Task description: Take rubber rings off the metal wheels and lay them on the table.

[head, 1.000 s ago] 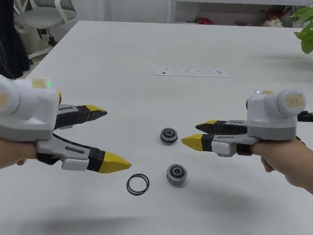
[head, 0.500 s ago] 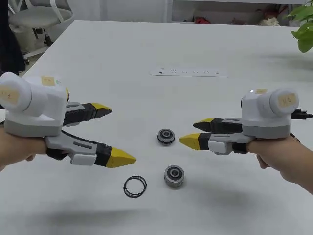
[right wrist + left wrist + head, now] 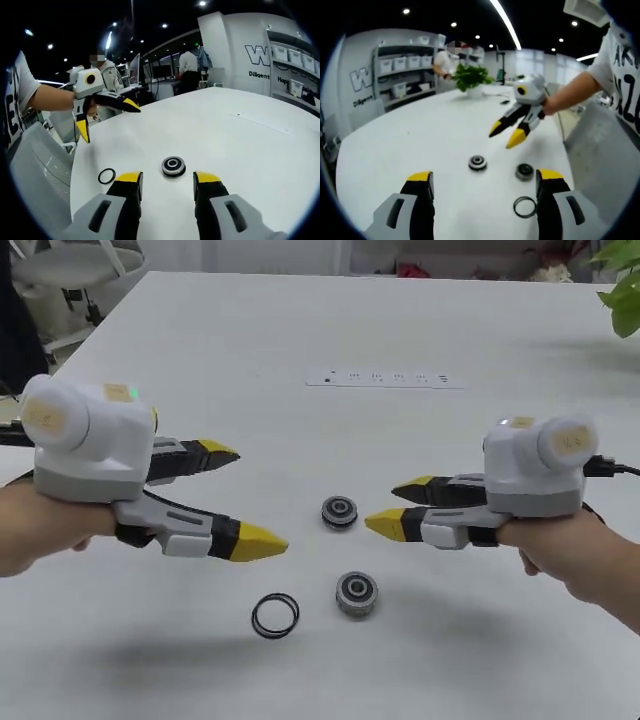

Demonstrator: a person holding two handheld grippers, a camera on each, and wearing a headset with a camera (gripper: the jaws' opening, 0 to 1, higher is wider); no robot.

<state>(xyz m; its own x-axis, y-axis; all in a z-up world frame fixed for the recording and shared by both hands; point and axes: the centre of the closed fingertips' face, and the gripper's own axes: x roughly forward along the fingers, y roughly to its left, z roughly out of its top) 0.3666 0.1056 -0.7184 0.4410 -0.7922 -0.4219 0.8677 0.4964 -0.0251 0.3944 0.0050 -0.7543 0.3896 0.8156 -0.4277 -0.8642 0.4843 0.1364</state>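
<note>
Two small metal wheels lie on the white table (image 3: 250, 350), the far wheel (image 3: 340, 511) and the near wheel (image 3: 357, 593). Left of the near one, black rubber rings (image 3: 274, 615) lie flat on the table. My left gripper (image 3: 245, 496) hovers open to the left of the wheels, holding nothing. My right gripper (image 3: 390, 504) hovers open just right of the far wheel, also holding nothing. The left gripper view shows both wheels (image 3: 477, 162) (image 3: 524, 171), the rings (image 3: 524, 207) and the right gripper (image 3: 503, 139). In the right gripper view a wheel (image 3: 173, 166) lies ahead of the jaws, with the rings (image 3: 106, 175) to the left.
A white power strip (image 3: 384, 378) lies farther back on the table. A green plant (image 3: 620, 255) stands at the far right corner and an office chair (image 3: 70, 265) beyond the far left edge. People stand by shelves in the background.
My left gripper has drifted a little right, closer to the wheels. The head camera has shifted. The wheels, the rings and the right gripper keep their places.
</note>
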